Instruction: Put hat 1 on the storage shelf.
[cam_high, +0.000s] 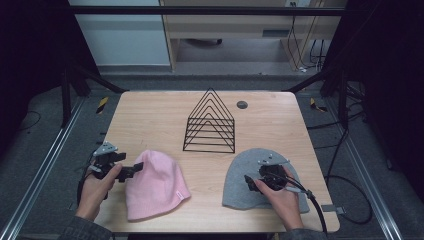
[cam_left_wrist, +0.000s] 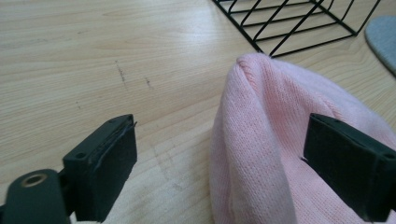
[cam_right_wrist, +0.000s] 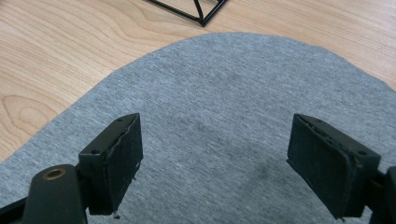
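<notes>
Black wire triangular rack (cam_high: 210, 122) standing mid-table on light wooden table (cam_high: 155, 115); small dark round disc (cam_high: 242, 104) just beside its far right.

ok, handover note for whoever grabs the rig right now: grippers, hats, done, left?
Left gripper: open, jaws at the left edge of the pink hat, one either side of the fabric, not pinching it.
Right gripper: open, over the grey hat, nothing held.
Both hats lie flat on the table, pink at front left, grey at front right. The black wire rack stands behind them mid-table, with nothing in it.
Done: nothing visibly moved; no hat lifted.
Left: probably grip each hat and take it to the rack. That is a guess from the layout.
</notes>
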